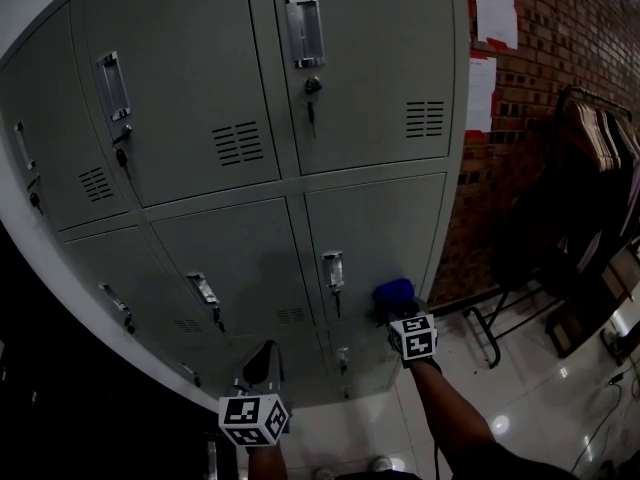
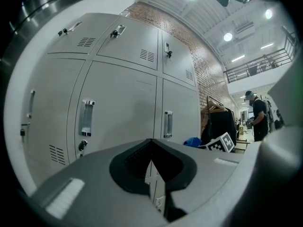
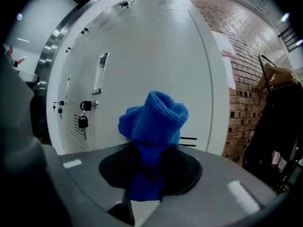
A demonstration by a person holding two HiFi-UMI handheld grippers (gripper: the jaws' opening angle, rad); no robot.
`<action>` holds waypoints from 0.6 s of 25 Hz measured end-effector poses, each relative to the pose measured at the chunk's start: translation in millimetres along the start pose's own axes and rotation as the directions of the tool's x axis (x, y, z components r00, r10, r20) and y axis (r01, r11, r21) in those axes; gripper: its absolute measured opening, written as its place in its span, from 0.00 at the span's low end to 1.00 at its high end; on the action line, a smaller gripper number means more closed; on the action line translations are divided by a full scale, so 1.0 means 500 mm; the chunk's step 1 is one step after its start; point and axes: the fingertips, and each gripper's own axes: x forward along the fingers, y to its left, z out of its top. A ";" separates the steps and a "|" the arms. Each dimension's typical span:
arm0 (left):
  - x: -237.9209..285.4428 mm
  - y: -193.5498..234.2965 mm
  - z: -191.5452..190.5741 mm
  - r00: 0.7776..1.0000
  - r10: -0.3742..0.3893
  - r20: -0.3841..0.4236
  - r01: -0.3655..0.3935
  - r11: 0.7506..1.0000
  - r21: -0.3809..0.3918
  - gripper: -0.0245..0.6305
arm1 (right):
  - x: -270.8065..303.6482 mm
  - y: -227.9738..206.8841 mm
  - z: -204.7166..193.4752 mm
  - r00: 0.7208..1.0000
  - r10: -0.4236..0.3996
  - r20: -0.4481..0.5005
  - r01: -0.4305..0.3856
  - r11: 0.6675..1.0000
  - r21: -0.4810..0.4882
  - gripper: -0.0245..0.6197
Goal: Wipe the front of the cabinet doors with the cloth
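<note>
The blue cloth [image 3: 154, 122] was pinched tight in the right gripper [image 3: 149, 174]. It was low on the gray cabinet [image 1: 360, 58], in front of a door [image 1: 380, 238] in the right row. The cloth stood long-ways along the jaws, with its bunched end pointing at the door. I could not tell if it touched. The door's handle [image 1: 333, 268] was just to its left. To its right came the cabinet's edge, then a brick wall [image 1: 530, 98]. The floor [image 1: 520, 398] near the coat rack [image 1: 600, 158] gave room to move. The left gripper [image 2: 152, 162] hung lower, jaws pressed together, holding nothing. The cloth's bottom end was hidden inside the jaws. The lowest doors were too dark to see well.
</note>
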 end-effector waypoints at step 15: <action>-0.017 0.024 -0.001 1.000 0.021 0.008 -0.021 1.000 -0.019 0.06 | 0.042 0.239 0.034 0.981 0.195 -0.009 -0.196 0.980 -0.024 0.20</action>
